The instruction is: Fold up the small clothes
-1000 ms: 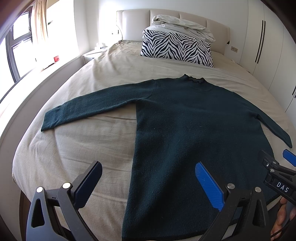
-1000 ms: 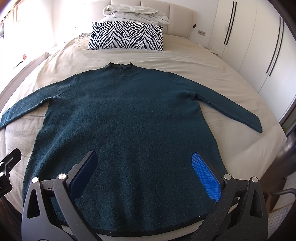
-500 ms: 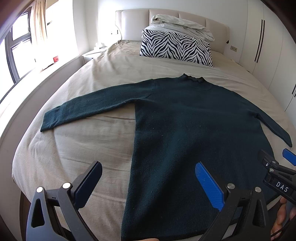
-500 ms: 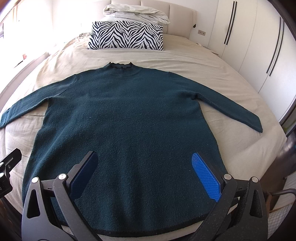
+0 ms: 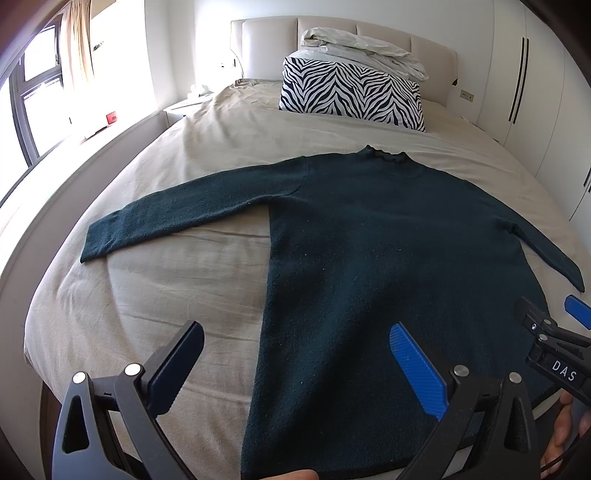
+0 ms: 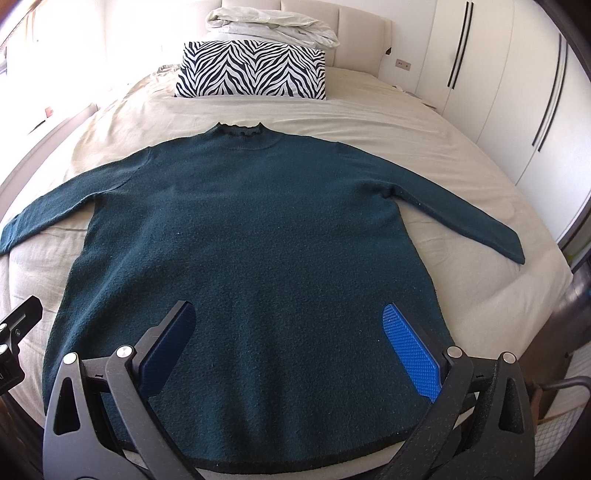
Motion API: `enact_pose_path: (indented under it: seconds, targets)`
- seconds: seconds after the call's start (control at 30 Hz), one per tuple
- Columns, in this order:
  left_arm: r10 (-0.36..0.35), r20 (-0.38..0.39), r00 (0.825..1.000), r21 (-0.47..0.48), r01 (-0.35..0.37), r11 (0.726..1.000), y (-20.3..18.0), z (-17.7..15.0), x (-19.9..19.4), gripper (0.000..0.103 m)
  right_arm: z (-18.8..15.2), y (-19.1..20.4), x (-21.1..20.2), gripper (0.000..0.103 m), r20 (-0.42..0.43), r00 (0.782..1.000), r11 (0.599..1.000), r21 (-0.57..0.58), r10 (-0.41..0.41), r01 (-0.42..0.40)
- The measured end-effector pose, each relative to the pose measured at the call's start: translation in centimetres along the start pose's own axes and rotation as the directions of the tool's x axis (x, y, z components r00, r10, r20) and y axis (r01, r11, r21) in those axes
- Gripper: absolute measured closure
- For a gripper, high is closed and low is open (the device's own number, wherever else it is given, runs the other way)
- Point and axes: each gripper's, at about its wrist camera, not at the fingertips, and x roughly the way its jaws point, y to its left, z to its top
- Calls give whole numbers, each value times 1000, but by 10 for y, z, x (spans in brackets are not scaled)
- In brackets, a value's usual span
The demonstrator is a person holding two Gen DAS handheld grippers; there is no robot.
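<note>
A dark teal long-sleeved sweater [image 6: 251, 236] lies flat on the bed, front up, collar toward the headboard, both sleeves spread out. It also shows in the left wrist view [image 5: 388, 251]. My left gripper [image 5: 295, 343] is open and empty, held above the sweater's lower left edge and the sheet. My right gripper [image 6: 288, 325] is open and empty above the sweater's lower hem. The right gripper also shows at the right edge of the left wrist view [image 5: 550, 332].
The beige bed sheet [image 5: 166, 280] surrounds the sweater. A zebra-print pillow [image 6: 251, 70] and a folded white duvet [image 6: 269, 26] lie by the headboard. White wardrobes [image 6: 517, 81] stand at the right, a window [image 5: 33, 96] at the left.
</note>
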Motion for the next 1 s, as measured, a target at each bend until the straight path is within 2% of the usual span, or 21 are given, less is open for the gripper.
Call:
enact_pose_path:
  seconds: [0.23, 0.33, 0.47, 0.57, 0.63, 0.7, 0.77, 0.83, 0.9, 1.0]
  targets:
    - [-4, -3, 1000, 2, 4, 1000, -7, -2, 2, 0, 2, -1, 2, 0, -4, 1000, 1000, 0, 1, -1]
    - [-27, -6, 1000, -2, 27, 1000, -6, -1, 3, 0, 3, -4, 3, 0, -3, 1000, 1000, 6, 4, -4]
    - [-35, 23, 999, 16, 35, 999, -12, 2, 3, 0, 6, -16, 4, 0, 14, 1000, 999, 31, 14, -15]
    - [-71, -15, 997, 22, 72, 997, -15, 5, 13, 0, 13, -45, 6, 0, 52, 998, 994, 96, 46, -51]
    - [-126, -64, 990, 3, 126, 992, -15, 7, 24, 0, 18, -77, 9, 0, 75, 996, 985, 161, 54, -66]
    - [-152, -96, 984, -18, 151, 988, -16, 10, 35, 0, 22, -121, 17, 0, 90, 995, 967, 247, 40, -62]
    - [-175, -111, 978, -40, 172, 984, -17, 13, 44, 0, 24, -175, 30, 0, 90, 996, 936, 349, 22, -52]
    - [-186, -115, 976, -58, 181, 982, -19, 17, 51, 0, 21, -234, 45, 0, 84, 996, 882, 470, 2, -42]
    - [-186, -92, 978, -63, 180, 982, -23, 21, 56, 0, 12, -296, 62, 0, 92, 996, 801, 596, -1, -54]
    - [-178, -45, 983, -77, 175, 982, -29, 28, 60, 0, -8, -377, 90, 4, 104, 994, 641, 763, 12, -88]
